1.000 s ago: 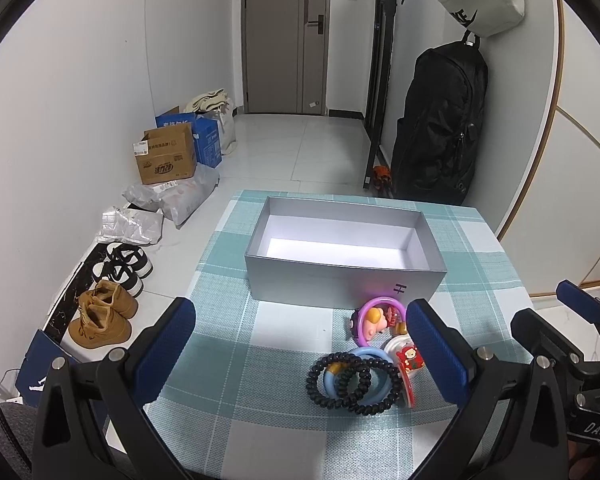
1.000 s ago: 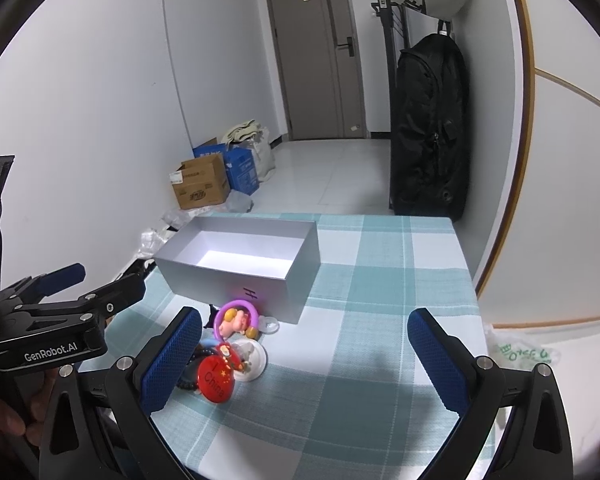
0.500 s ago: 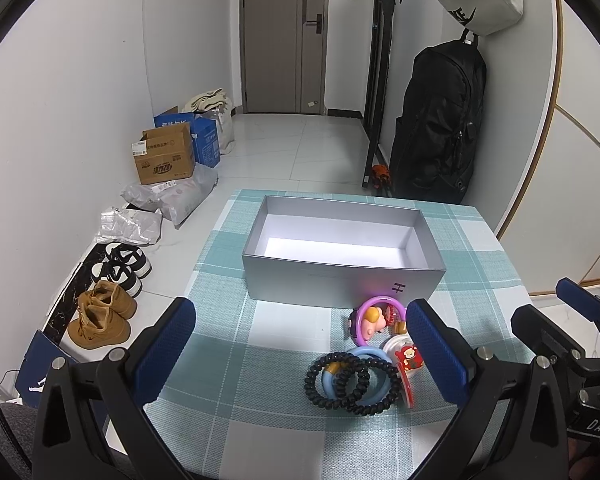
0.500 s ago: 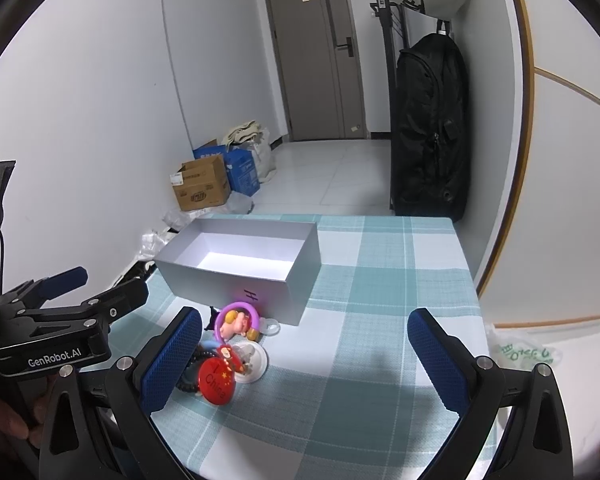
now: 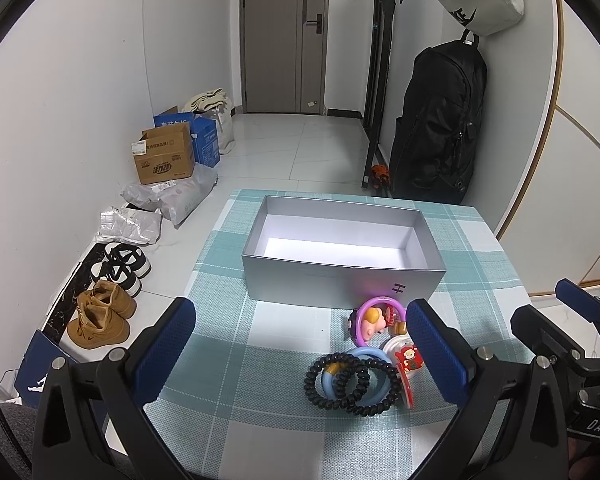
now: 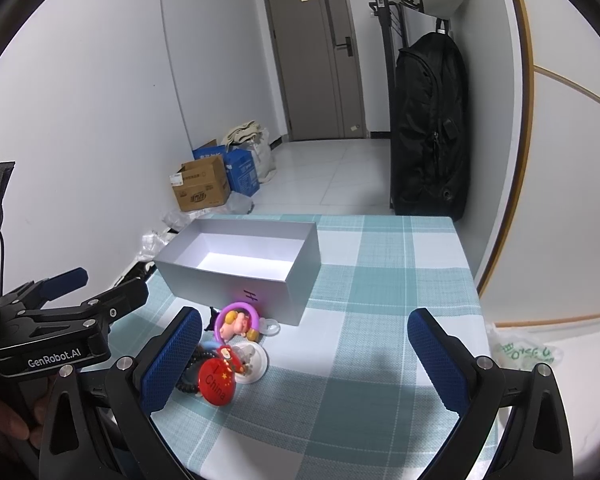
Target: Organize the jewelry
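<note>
An open, empty grey box (image 5: 342,258) stands on the checked tablecloth (image 5: 260,344); it also shows in the right wrist view (image 6: 240,260). In front of it lies a small heap: a purple ring with a pink figure (image 5: 374,316), two black bead bracelets (image 5: 352,384), a blue ring (image 5: 332,384), a white round piece (image 5: 396,346) and a red badge (image 6: 216,380). My left gripper (image 5: 300,344) is open and empty, hovering just before the heap. My right gripper (image 6: 304,356) is open and empty, with the heap by its left finger (image 6: 172,356).
The table's edges drop to the floor on the left and far side. Shoes (image 5: 100,316), cardboard boxes (image 5: 164,160) and bags lie on the floor at left. A black backpack (image 5: 436,128) hangs at the far right wall. A plastic bag (image 6: 524,352) lies beyond the right edge.
Both grippers have drifted slightly; the scene is almost unchanged. Nothing has been taken hold of.
</note>
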{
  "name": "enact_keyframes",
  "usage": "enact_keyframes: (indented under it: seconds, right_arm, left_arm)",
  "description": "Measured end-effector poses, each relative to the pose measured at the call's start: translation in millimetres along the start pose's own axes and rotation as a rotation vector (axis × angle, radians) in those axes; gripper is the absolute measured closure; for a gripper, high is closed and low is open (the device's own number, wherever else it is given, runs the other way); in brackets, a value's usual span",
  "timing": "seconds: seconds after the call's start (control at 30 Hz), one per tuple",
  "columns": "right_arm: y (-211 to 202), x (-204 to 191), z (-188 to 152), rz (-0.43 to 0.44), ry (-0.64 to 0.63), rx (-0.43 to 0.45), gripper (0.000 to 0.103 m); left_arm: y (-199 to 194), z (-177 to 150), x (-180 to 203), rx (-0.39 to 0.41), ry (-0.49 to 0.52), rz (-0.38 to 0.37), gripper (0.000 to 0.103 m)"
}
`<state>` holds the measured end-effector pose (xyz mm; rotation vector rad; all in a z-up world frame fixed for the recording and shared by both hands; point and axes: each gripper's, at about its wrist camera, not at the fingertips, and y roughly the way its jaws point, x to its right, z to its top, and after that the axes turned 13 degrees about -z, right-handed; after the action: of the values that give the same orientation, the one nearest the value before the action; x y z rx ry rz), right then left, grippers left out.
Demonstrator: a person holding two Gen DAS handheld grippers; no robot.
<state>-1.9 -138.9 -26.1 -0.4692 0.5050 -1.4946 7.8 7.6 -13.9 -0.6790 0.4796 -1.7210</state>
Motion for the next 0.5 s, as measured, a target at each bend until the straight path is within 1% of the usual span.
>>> enact_keyframes:
  seconds: [0.3, 0.5]
  right_arm:
    - [3.0, -0.4, -1.1, 0.013, 0.002, -0.018, 0.000]
    - [9.4, -4.1, -4.2, 0.037, -0.003, -0.049, 0.000]
  left_arm:
    - [1.6, -0.6, -1.9, -0.009, -0.004, -0.007, 0.001]
    - [7.3, -0.1, -8.8, -0.039, -0.023, -0.027, 0.001]
